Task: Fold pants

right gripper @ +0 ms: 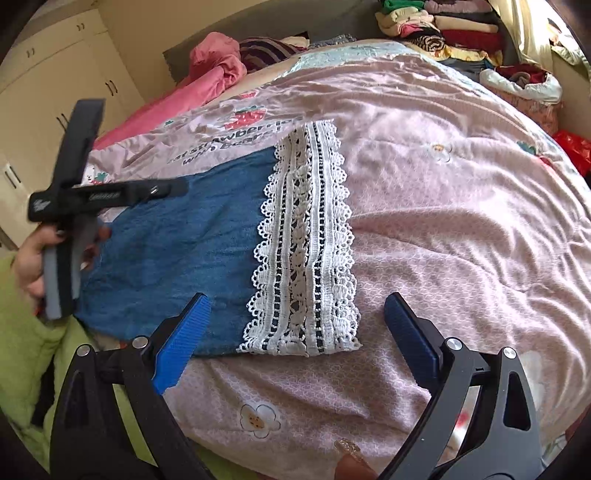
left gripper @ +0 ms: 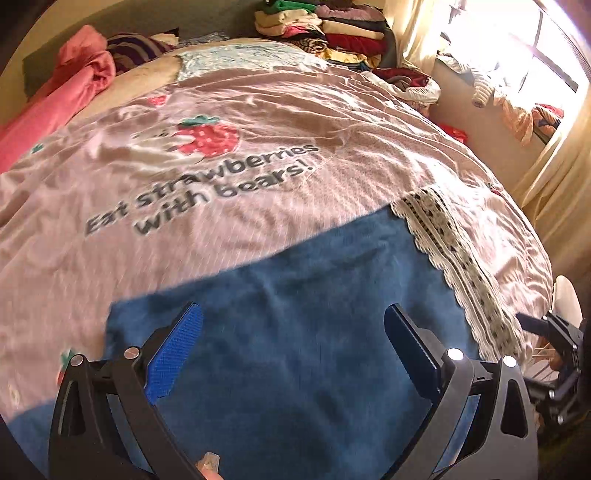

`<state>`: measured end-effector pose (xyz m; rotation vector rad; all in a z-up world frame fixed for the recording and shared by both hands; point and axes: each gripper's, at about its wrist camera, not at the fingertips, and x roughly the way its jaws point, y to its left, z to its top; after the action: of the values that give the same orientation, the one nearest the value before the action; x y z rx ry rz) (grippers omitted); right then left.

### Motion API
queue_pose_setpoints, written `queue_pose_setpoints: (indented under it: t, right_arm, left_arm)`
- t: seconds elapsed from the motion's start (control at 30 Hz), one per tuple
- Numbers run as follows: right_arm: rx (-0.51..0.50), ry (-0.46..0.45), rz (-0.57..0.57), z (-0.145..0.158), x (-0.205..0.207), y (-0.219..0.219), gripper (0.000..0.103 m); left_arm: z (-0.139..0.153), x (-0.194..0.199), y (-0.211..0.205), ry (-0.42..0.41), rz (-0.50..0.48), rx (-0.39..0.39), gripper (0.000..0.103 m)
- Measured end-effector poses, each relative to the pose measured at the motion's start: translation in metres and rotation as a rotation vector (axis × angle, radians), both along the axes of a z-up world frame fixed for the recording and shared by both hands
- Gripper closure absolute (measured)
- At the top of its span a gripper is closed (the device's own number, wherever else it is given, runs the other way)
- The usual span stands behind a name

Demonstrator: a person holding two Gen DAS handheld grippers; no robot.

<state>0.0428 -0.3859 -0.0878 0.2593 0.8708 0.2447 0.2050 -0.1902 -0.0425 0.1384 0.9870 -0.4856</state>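
Blue denim pants [right gripper: 177, 218] with a white lace hem [right gripper: 306, 240] lie flat on the pink strawberry bedspread [right gripper: 443, 221]. In the left wrist view the pants [left gripper: 295, 332] fill the lower middle and the lace hem [left gripper: 454, 251] runs down the right. My left gripper [left gripper: 293, 325] is open and empty just above the denim. My right gripper [right gripper: 297, 314] is open and empty, hovering over the near end of the lace hem. The left gripper's body [right gripper: 74, 199] shows in the right wrist view over the pants' left end, held by a hand.
A pink blanket [left gripper: 74, 77] lies bunched at the bed's far left. Stacks of folded clothes [left gripper: 332, 29] sit at the far end near a bright window [left gripper: 535, 44]. A green cover [right gripper: 22, 332] lies at the bed's near left. Cupboards [right gripper: 55, 74] stand behind.
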Motion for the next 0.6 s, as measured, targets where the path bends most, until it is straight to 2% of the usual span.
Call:
queue_pose_setpoints:
  t: [0.23, 0.37, 0.4, 0.43, 0.47, 0.53, 0.57, 0.6]
  right_arm:
    - [0.052, 0.001, 0.002, -0.008, 0.006, -0.001, 0.014]
    - [0.081, -0.002, 0.001, -0.010, 0.008, 0.000, 0.014]
    - [0.091, -0.004, 0.006, -0.011, 0.009, 0.000, 0.014]
    - [0.099, -0.005, 0.013, -0.011, 0.010, 0.002, 0.016]
    - [0.103, -0.008, 0.030, -0.012, 0.012, 0.005, 0.023]
    - [0.087, -0.007, 0.037, -0.012, 0.018, 0.010, 0.028]
    - [0.086, -0.009, 0.044, -0.012, 0.020, 0.012, 0.036]
    - [0.084, -0.012, 0.050, -0.013, 0.022, 0.013, 0.047]
  left_arm:
    - [-0.011, 0.027, -0.035, -0.005, -0.120, 0.051, 0.005]
    - [-0.024, 0.039, -0.047, 0.023, -0.153, 0.079, 0.005]
    - [-0.026, 0.041, -0.048, 0.034, -0.154, 0.069, 0.011]
    - [-0.029, 0.042, -0.049, 0.048, -0.158, 0.050, 0.022]
    - [-0.030, 0.042, -0.050, 0.052, -0.159, 0.036, 0.025]
    - [-0.029, 0.037, -0.054, 0.050, -0.173, 0.031, 0.043]
    - [-0.028, 0.035, -0.055, 0.050, -0.181, 0.025, 0.048]
    - [-0.028, 0.034, -0.057, 0.050, -0.186, 0.021, 0.059]
